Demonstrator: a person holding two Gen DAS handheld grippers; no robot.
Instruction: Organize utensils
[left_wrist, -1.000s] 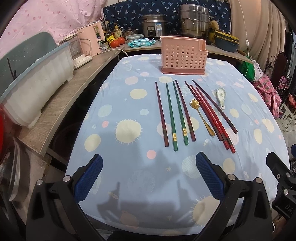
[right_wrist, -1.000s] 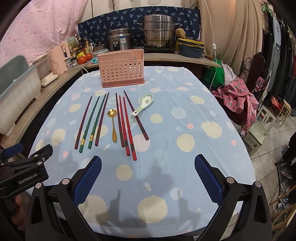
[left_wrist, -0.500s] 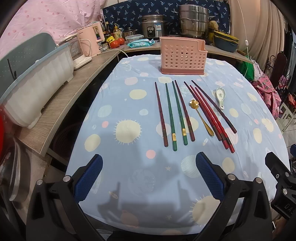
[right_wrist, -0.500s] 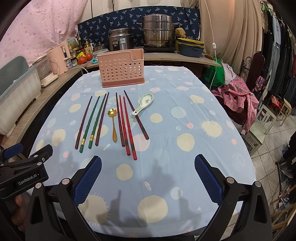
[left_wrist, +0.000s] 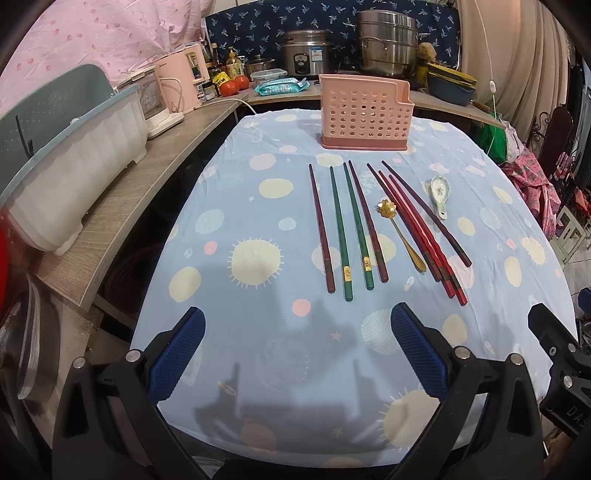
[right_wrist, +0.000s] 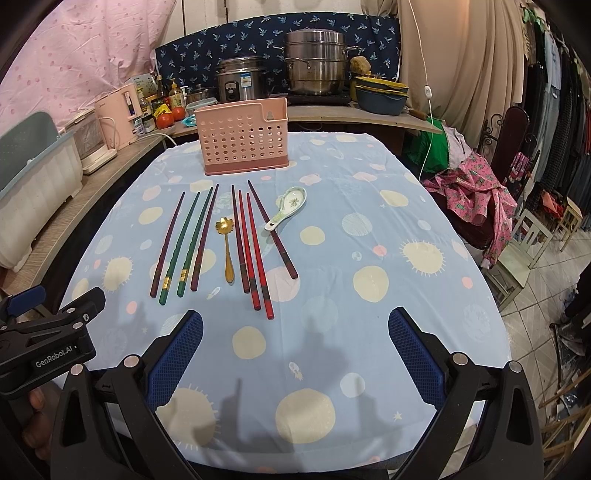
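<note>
Chopsticks (left_wrist: 341, 229), a gold spoon (left_wrist: 400, 230) and a ceramic spoon (right_wrist: 286, 205) all lie ahead of both released, empty tongs, left (left_wrist: 295, 352) and right (right_wrist: 295, 354), with the pink holder (left_wrist: 364, 110) beyond seemingly unfilled, so nothing looks sorted yet.

Steel pots (right_wrist: 314, 61), pink kettle (right_wrist: 118, 110), tomatoes (right_wrist: 171, 116) behind table.

Eight chopsticks (right_wrist: 207, 240), a gold spoon (right_wrist: 226, 251) and a white spoon (right_wrist: 288, 206) lie flat before the empty pink basket (right_wrist: 243, 142).
</note>
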